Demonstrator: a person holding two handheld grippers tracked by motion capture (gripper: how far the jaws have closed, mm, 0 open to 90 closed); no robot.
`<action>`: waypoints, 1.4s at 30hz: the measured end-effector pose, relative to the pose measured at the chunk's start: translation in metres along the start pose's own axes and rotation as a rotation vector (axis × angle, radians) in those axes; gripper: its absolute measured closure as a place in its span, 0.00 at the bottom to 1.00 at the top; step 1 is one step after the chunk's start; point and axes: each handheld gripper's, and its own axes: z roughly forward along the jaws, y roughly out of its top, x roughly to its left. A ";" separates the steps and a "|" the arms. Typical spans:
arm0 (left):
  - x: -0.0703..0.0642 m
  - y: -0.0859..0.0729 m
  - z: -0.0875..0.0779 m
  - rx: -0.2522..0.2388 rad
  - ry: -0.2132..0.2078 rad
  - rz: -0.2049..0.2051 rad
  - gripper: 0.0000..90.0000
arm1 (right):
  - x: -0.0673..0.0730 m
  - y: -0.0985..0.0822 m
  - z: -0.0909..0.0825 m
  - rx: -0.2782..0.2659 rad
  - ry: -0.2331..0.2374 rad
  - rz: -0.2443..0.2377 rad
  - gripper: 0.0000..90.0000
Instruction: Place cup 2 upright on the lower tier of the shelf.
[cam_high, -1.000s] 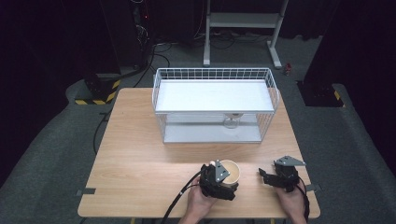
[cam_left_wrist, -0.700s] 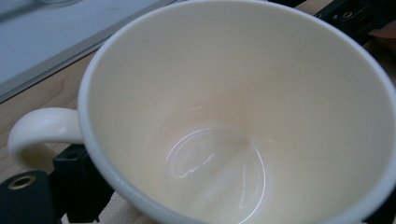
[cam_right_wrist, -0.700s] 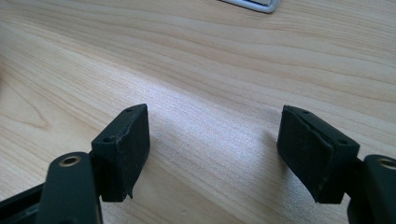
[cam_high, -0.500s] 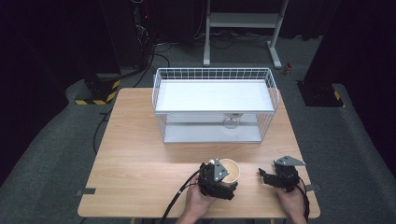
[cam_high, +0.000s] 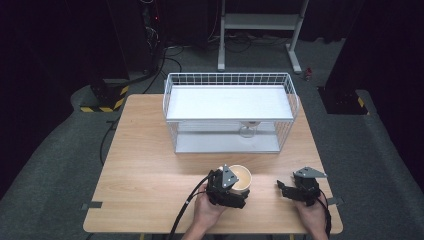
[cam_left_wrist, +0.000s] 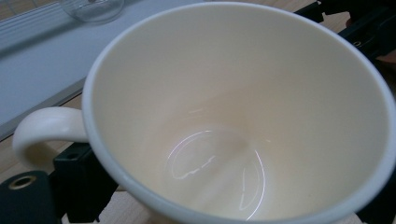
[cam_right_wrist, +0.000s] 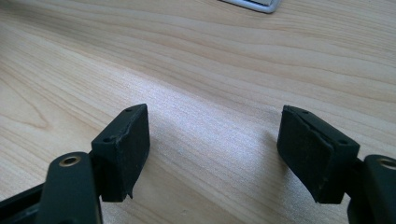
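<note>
Nearest to us, at the near edge of the wooden table (cam_high: 150, 170), our left gripper (cam_high: 239, 194) clasps a cream mug (cam_high: 241, 177); in the high view its black body covers the mug's near side, so we see just the rim and part of the inside there. In the left gripper view the mug (cam_left_wrist: 243, 121) sits between the jaws, its mouth tipped toward the camera, empty and glossy, with the handle (cam_left_wrist: 44, 133) sticking out at the left of that picture. One black pad (cam_left_wrist: 81, 179) presses against the wall under the handle; the other jaw is cut off at the picture's right corner, so we cannot see its contact. Whether the mug's base rests on the wood is hidden from us

To the right, well apart from the mug, our right gripper (cam_high: 283, 188) lies low over the table with its jaws spread and nothing between them; in the right gripper view (cam_right_wrist: 215, 154) bare wood shows in the gap

Farther off stands a white wire rack (cam_high: 230, 80). Under its shelf a clear glass (cam_high: 247, 129) is partly hidden, and we cannot make out its shape
</note>
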 end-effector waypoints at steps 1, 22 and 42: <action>0.003 0.001 0.000 -0.003 -0.007 -0.004 0.09 | 0.000 0.000 0.000 0.000 0.000 0.000 0.28; 0.042 0.016 -0.011 -0.023 0.053 -0.031 0.09 | 0.000 0.000 0.000 0.000 0.000 0.000 0.28; 0.091 0.024 -0.006 -0.027 0.199 -0.072 0.09 | 0.000 0.000 0.000 0.000 -0.001 0.002 0.28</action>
